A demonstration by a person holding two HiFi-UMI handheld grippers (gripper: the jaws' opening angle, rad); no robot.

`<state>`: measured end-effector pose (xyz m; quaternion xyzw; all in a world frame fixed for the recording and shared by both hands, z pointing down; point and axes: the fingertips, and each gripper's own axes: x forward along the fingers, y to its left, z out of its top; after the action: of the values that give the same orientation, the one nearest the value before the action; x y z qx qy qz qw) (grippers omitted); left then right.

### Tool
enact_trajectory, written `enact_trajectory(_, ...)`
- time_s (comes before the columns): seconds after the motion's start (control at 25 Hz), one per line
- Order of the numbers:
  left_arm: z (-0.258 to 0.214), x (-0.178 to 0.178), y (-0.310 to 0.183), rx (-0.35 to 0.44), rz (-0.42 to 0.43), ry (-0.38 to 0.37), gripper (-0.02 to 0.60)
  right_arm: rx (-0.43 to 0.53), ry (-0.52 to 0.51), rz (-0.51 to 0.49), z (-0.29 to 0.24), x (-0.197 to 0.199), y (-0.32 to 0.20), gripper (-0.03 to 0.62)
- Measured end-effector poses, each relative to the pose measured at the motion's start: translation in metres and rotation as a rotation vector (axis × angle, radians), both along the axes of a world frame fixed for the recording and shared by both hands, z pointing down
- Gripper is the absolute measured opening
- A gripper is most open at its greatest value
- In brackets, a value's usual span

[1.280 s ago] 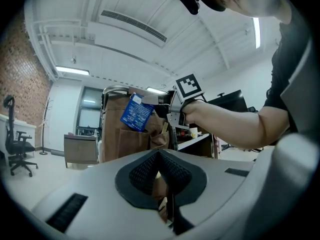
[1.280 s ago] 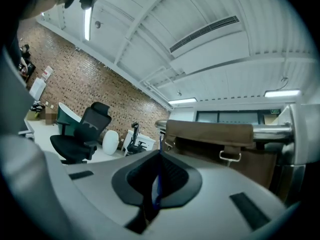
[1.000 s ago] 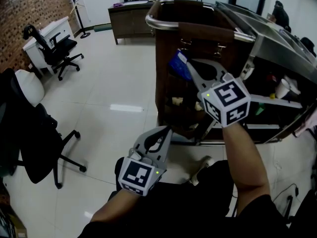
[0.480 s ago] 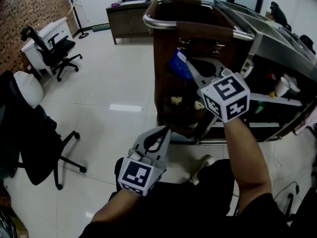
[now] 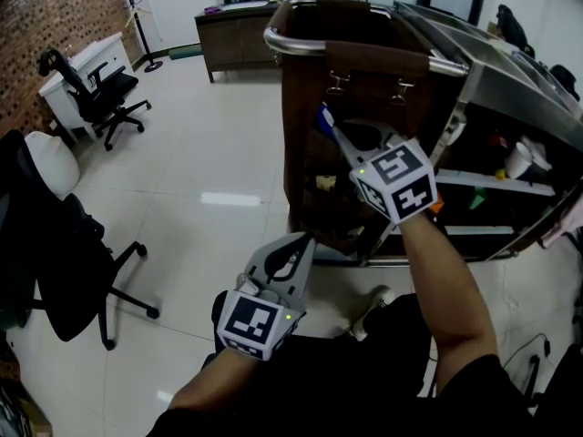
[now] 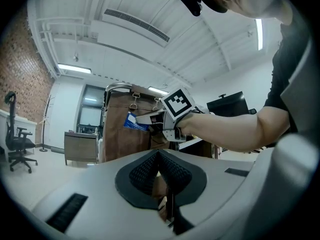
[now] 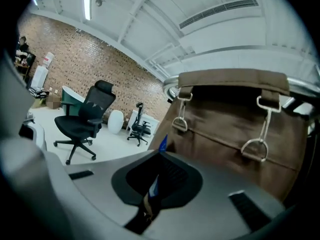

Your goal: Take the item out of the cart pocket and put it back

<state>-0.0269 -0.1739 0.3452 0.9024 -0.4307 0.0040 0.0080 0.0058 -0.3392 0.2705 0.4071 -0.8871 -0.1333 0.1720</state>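
Note:
My right gripper (image 5: 332, 127) is shut on a thin blue packet (image 5: 323, 115) and holds it against the front of the brown fabric bag (image 5: 375, 64) that hangs from the cart's steel rail (image 5: 290, 45). In the right gripper view the blue packet (image 7: 162, 144) stands edge-on between the pads, its tip poking past them toward the brown bag (image 7: 235, 119) and its metal clips. From the left gripper view the blue packet (image 6: 134, 122) shows flat in front of the bag. My left gripper (image 5: 306, 238) is low, near my lap, shut and holding nothing.
The cart's metal shelves (image 5: 510, 185) with small items run off to the right. Black office chairs (image 5: 100, 94) and a white desk (image 5: 86, 62) stand at the left, another chair (image 5: 68, 253) close by. A wooden cabinet (image 5: 239, 33) is at the back. White tiled floor (image 5: 209, 162) lies between.
My right gripper has shifted a little left and closer to the bag, and the blue packet now shows narrower, more edge-on. The left gripper has stayed where it was.

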Motion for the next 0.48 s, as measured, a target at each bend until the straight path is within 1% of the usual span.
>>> enact_trajectory(0.12, 0.0007, -0.0007, -0.001, 0.0, -0.003, 0.002, 0.0, -0.023, 0.016, 0.001, 0.0081, 0.0015, -0.0034, 0.011)
enact_trajectory(0.28, 0.0016, 0.0033, 0.0, -0.005, 0.009, 0.001, 0.0, 0.019, 0.047, 0.028, 0.0113, 0.0021, -0.0078, 0.012)
enact_trajectory(0.4, 0.0016, 0.0049, 0.0014, -0.006, 0.014, 0.001, 0.0, 0.055, 0.042, 0.047, 0.0093, 0.0044, -0.0076, 0.034)
enact_trajectory(0.48, 0.0021, 0.0039, 0.0014, -0.006, 0.012, 0.0, 0.0, 0.057, 0.047, 0.043, 0.0104, 0.0043, -0.0064, 0.078)
